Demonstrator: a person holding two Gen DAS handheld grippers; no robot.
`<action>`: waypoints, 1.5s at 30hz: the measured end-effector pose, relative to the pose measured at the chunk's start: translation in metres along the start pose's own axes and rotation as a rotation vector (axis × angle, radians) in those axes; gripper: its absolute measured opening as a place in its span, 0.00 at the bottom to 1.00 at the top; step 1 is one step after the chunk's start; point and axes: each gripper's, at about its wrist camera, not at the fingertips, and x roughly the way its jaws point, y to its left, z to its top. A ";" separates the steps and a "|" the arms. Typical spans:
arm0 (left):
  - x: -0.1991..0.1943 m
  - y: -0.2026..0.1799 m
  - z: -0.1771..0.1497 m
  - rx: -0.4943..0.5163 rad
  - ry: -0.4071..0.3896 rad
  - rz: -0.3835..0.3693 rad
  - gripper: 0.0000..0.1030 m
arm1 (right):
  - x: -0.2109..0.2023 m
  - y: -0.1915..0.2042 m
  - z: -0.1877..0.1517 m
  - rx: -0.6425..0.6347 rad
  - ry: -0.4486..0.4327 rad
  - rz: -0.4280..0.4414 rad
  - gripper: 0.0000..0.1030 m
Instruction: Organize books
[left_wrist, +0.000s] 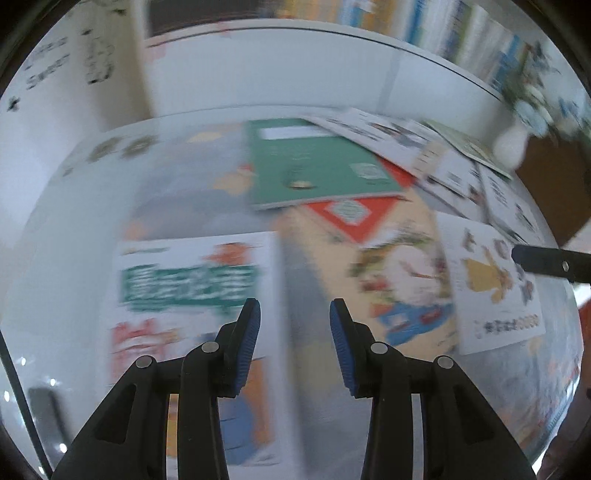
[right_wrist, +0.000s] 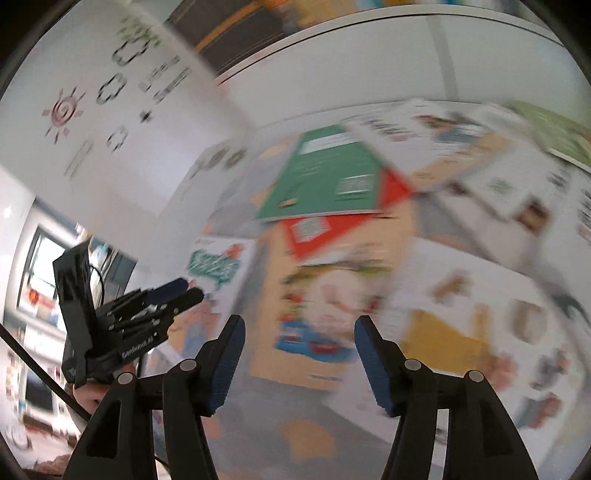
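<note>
Both views motion-blurred. Left gripper (left_wrist: 294, 314) jaws apart, nothing between. Right gripper (right_wrist: 300, 330) jaws wide apart, empty. Books scattered flat on table (left_wrist: 74, 206): green book (left_wrist: 314, 166) overlapping red book (left_wrist: 354, 218), white picture book (left_wrist: 195, 288) below left gripper.

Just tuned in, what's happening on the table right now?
A person holds a gripper in each hand over a table strewn with children's books. Neither grips anything: the left gripper and the right gripper both hang open and empty above the covers. A green book lies on top of a red book, with more picture books scattered loosely to the right. Both views are blurred. No book looks stacked or shelved yet.
</note>
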 end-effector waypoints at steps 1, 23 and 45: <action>0.004 -0.008 0.002 0.012 0.008 -0.016 0.35 | -0.009 -0.016 -0.004 0.033 -0.014 -0.022 0.58; 0.125 -0.182 0.101 0.270 0.068 -0.102 0.39 | -0.056 -0.114 -0.122 0.197 0.048 -0.051 0.58; 0.024 -0.137 -0.064 0.427 0.209 -0.214 0.37 | -0.014 -0.105 -0.055 -0.004 0.057 -0.206 0.73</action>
